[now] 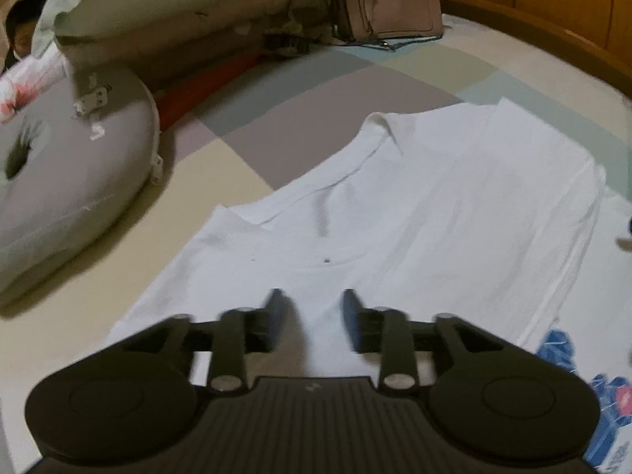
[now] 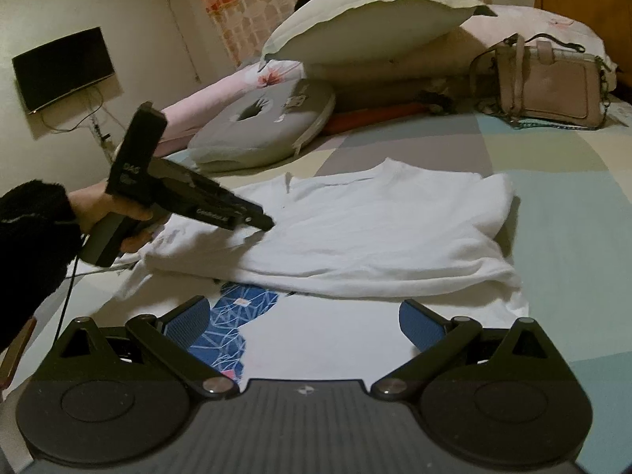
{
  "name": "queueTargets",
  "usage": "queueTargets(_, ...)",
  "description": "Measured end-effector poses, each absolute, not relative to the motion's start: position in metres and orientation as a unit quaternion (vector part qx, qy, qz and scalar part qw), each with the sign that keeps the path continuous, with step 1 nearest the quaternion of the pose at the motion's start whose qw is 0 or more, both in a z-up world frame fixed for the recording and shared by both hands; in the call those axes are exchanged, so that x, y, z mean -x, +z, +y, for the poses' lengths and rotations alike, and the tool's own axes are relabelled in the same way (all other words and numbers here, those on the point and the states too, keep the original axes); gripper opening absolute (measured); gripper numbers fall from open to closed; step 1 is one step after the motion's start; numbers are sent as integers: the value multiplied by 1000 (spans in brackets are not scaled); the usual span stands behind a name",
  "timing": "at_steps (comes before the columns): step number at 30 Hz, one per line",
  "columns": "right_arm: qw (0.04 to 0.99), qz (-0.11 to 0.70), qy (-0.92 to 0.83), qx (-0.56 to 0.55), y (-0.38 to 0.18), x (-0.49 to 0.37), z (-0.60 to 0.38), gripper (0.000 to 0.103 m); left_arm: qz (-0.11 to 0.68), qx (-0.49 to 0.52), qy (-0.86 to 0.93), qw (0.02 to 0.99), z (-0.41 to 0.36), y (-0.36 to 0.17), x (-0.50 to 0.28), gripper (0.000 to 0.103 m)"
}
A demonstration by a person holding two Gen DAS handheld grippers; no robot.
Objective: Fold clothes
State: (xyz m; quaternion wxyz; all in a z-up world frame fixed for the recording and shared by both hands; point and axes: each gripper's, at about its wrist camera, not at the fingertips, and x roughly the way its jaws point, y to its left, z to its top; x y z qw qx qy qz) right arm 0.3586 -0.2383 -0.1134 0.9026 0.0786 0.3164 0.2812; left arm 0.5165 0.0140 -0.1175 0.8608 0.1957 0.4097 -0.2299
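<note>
A white T-shirt (image 1: 434, 205) lies on the patchwork bed sheet (image 1: 300, 91), with one part folded over the rest. Its blue print (image 2: 233, 316) shows at the near edge under the fold. My left gripper (image 1: 314, 300) is open with a narrow gap, low over the shirt's folded layer, and nothing sits between its fingers. In the right wrist view a hand holds that left gripper (image 2: 264, 223) with its tip at the shirt's left part. My right gripper (image 2: 304, 316) is wide open over the shirt's near white layer beside the print, holding nothing.
A grey ring cushion (image 2: 264, 126) and stacked pillows (image 2: 367, 23) lie at the far left of the bed. A pink handbag (image 2: 549, 83) stands at the far right by the wooden headboard (image 1: 553, 0). A red object (image 2: 375, 114) lies between them. A person's head (image 1: 23, 23) shows behind the pillows.
</note>
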Motion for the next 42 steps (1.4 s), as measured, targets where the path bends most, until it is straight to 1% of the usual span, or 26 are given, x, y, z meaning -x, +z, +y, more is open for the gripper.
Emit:
queueTargets(1, 902, 317, 283, -73, -114, -358, -236, 103, 414, -193, -231, 859, 14, -119, -517, 37)
queueTargets(2, 903, 317, 284, -68, -114, -357, -234, 103, 419, -186, -235, 857, 14, -120, -518, 30)
queueTargets(3, 903, 317, 285, -62, -114, -356, -232, 103, 420, -186, -241, 855, 12, -120, -516, 14)
queueTargets(4, 903, 317, 286, -55, -114, -355, -230, 103, 419, -188, -248, 853, 10, -119, -513, 6)
queueTargets(5, 903, 317, 286, -52, -114, -355, -229, 103, 417, -191, -255, 851, 8, -119, -510, 1)
queueTargets(6, 903, 318, 286, -50, -114, -354, -228, 103, 415, -193, -257, 851, 6, -119, -508, 0)
queueTargets(16, 907, 314, 272, -62, -114, -356, -233, 103, 364, -158, -207, 894, 12, -94, -521, 0)
queueTargets(17, 907, 315, 271, -61, -114, -356, -232, 103, 365, -157, -200, 896, 12, -96, -524, 0)
queueTargets(20, 910, 315, 265, -55, -114, -356, -232, 103, 407, -150, -189, 881, 14, -115, -530, 1)
queueTargets(22, 913, 313, 256, -51, -114, -357, -235, 103, 409, -153, -187, 880, 14, -115, -525, 3)
queueTargets(24, 919, 307, 243, -51, -112, -358, -242, 103, 404, -145, -190, 883, 16, -106, -521, 7)
queueTargets(28, 937, 275, 206, -63, -106, -362, -264, 103, 390, -135, -196, 890, 17, -79, -513, 7)
queueTargets(30, 950, 256, 172, -57, -108, -370, -273, 103, 386, -126, -205, 890, 14, -66, -508, 10)
queueTargets(32, 953, 252, 156, -63, -116, -381, -281, 103, 390, -121, -226, 884, -1, -59, -503, 11)
queueTargets(33, 950, 263, 153, -75, -122, -388, -285, 103, 395, -113, -238, 880, -11, -57, -501, 12)
queueTargets(36, 924, 323, 165, -121, -138, -403, -296, 103, 413, -74, -282, 863, -44, -55, -498, 15)
queueTargets(38, 930, 311, 157, -120, -133, -399, -297, 103, 425, -49, -310, 849, -66, -54, -496, 18)
queueTargets(40, 934, 286, 166, -131, -124, -391, -301, 103, 436, -20, -337, 834, -89, -55, -495, 22)
queueTargets(41, 935, 275, 176, -140, -120, -387, -304, 103, 444, -5, -347, 826, -101, -59, -495, 26)
queueTargets(42, 933, 270, 187, -148, -117, -383, -306, 103, 453, 2, -352, 819, -112, -64, -496, 27)
